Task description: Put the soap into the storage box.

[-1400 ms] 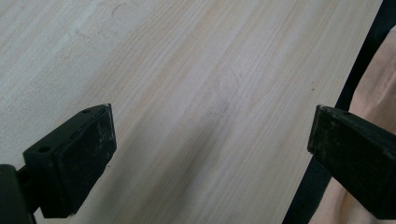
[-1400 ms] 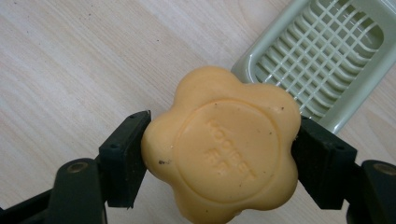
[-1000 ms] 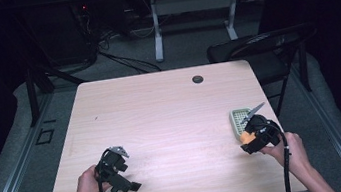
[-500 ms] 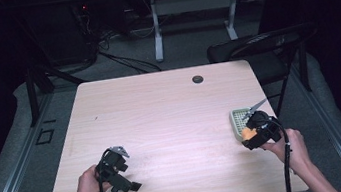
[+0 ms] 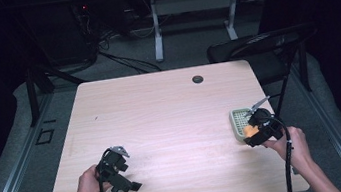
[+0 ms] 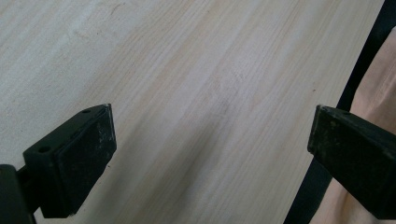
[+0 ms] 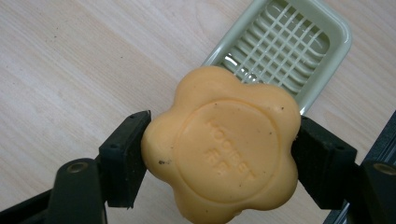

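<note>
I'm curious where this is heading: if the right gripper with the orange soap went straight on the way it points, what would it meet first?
Probably the green soap dish, just ahead of the right gripper and its flower-shaped soap; depth is unclear.

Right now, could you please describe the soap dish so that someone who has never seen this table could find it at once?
Start at the pale wooden table and follow its right edge toward the person's side. There lies the soap dish, a flat pale green tray with rounded corners, just beyond the right gripper. Its white grid of bars sets it apart from the orange flower-shaped soap clamped in that gripper.
</note>
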Demonstrator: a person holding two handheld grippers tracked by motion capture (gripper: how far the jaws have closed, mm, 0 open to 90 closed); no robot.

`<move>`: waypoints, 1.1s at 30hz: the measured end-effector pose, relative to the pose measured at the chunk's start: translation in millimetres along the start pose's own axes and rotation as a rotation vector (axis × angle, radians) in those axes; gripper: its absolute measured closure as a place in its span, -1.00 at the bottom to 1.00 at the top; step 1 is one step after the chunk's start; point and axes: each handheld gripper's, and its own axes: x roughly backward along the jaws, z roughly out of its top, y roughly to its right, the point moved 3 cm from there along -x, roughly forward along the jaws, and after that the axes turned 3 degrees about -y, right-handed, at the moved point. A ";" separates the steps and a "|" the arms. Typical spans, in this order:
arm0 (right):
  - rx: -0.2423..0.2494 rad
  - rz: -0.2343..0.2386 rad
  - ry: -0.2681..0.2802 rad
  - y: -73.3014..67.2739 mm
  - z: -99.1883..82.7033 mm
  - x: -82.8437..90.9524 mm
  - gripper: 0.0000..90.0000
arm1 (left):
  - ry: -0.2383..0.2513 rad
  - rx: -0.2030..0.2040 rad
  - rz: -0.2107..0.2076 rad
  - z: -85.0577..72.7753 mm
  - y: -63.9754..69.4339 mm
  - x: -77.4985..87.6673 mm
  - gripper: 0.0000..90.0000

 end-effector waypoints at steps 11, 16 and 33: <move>-0.007 -0.009 0.009 4.4 6.8 2.4 -0.40 | 0.001 0.001 0.016 0.3 0.2 -0.2 -0.97; -0.005 -0.020 0.004 6.7 9.3 2.9 -0.40 | 0.000 0.000 0.000 0.5 -0.1 -0.2 -0.97; -0.035 -0.024 0.022 15.7 20.0 4.0 -0.40 | -0.003 -0.010 -0.005 4.0 -0.1 -1.9 -0.97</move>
